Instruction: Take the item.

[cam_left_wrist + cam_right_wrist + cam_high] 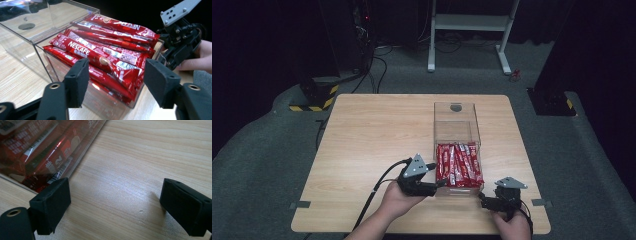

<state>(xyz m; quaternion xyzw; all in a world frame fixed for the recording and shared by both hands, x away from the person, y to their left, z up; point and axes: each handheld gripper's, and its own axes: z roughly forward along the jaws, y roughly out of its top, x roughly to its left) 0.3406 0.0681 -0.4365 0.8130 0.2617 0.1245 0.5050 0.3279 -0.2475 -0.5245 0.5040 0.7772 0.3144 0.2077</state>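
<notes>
A clear acrylic box (457,145) stands on the wooden desk (372,140), right of centre, and its near half is packed with red Nescafé coffee sticks (458,165); the far half, under a transparent lid with a round finger hole, looks empty.

The left claw (438,184) sits at about 8 o'clock from the box, jaws spread wide and aimed at the near left corner. In the left gripper view, the jaws frame the sticks (107,55) through the wall without touching anything.

The right claw (483,200) hovers at about 5 o'clock from the box, just beside its near right corner, jaws also wide apart over bare wood, gripping nothing.

Likely risks from here:
- The box is light and unanchored — a jaw nudging its wall could slide it across the desk or tip it.
- The sticks are glossy and heaped loosely, so a pinch on one may slip or drag out its neighbours.
- Both claws crowd the same near edge — they could collide.
</notes>
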